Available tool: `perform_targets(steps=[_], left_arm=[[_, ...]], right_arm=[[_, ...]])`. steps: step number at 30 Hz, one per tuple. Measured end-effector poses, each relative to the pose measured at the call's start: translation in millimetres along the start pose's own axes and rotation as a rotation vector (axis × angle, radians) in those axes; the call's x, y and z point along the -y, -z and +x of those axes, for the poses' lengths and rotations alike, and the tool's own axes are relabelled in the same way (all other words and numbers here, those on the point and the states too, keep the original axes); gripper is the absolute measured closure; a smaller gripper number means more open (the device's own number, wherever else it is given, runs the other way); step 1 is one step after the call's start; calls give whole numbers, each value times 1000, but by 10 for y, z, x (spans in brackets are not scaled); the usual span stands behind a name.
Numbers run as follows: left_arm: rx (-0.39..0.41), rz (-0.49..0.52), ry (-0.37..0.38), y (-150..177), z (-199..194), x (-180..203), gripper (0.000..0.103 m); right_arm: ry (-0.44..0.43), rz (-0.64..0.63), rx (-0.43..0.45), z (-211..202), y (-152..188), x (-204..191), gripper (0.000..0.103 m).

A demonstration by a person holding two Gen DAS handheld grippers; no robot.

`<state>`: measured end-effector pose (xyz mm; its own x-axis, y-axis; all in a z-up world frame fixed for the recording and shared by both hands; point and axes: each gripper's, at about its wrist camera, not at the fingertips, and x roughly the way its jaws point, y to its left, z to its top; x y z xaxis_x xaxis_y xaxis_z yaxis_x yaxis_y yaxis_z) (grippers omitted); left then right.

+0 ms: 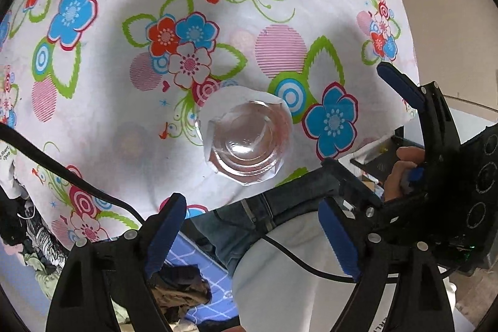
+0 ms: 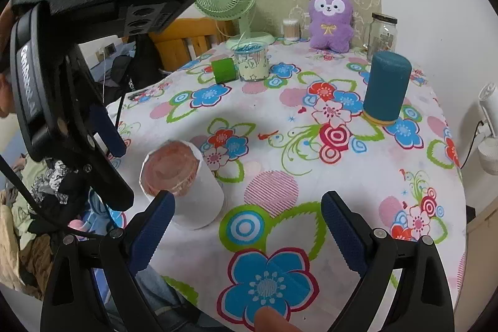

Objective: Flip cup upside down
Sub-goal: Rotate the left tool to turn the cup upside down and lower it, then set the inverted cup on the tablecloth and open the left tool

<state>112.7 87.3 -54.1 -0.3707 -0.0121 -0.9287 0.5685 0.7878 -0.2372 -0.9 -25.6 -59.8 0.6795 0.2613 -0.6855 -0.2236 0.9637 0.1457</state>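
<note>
Standing lower left in the right wrist view, the cup [image 2: 183,182] looked light, thin and crushable; both grippers, left [image 1: 252,238] and right [image 2: 249,226], gaped empty, so a gentle mid-wall pinch seemed best.

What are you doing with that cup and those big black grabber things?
A person holds a gripper in each hand. The cup, wrapped in white paper, stands on the flowery tablecloth, and nobody holds it. The left gripper hovers above it, looking down. The right gripper waits beside it. Both are open.
</note>
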Motion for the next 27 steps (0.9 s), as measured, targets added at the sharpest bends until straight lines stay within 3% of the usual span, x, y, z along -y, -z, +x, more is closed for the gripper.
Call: perform_targets(steps=[7,14,27], left_arm=[[99,-17,2,145,-73,-115,15],[263,-34,63,344,-321,-244,15],[533,-45,-3,626,-487,-347,15]], right_arm=[[14,-17,19,-50,-114,-90,7],[16,-21,49,-122,-264,-187,7],[53,-78,111,-296,-432,-413,7]])
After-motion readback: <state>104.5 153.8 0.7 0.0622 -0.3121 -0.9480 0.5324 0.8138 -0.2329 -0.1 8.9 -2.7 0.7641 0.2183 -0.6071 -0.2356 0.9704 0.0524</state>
